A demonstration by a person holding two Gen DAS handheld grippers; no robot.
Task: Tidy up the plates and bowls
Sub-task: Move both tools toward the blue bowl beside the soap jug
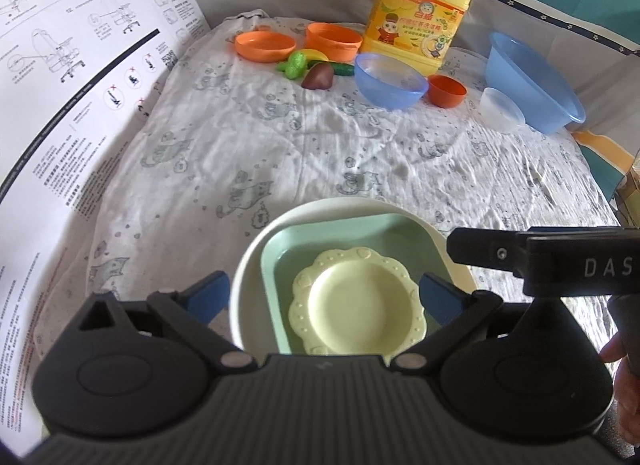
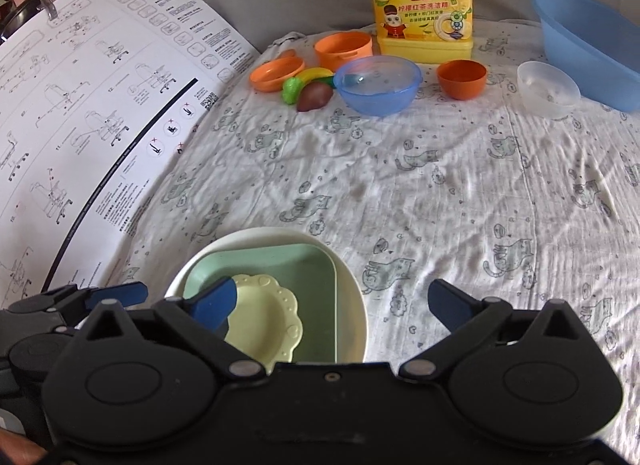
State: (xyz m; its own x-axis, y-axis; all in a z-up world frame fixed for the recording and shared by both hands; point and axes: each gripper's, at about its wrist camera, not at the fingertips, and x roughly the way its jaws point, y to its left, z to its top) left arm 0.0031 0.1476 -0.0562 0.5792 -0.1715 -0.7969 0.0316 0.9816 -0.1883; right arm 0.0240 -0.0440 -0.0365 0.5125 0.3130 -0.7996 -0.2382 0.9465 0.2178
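A stack of three plates lies on the cloth near me: a white round plate (image 1: 248, 265) at the bottom, a green square plate (image 1: 344, 237) on it, and a pale yellow scalloped plate (image 1: 356, 305) on top. My left gripper (image 1: 324, 299) hangs open over the stack, its blue pads on either side of the yellow plate and clear of it. In the right wrist view the same stack, with the yellow plate (image 2: 264, 321) on top, sits low and left. My right gripper (image 2: 332, 303) is open, with its left pad over the yellow plate and its right pad over bare cloth.
At the back stand an orange plate (image 1: 264, 45), an orange bowl (image 1: 334, 39), a blue bowl (image 1: 390, 81), a small orange bowl (image 1: 447, 90), a clear bowl (image 1: 502, 109), a big blue basin (image 1: 532, 81), a yellow detergent jug (image 1: 420, 9) and toy fruit (image 1: 318, 75). A printed sheet (image 1: 80, 85) lies on the left.
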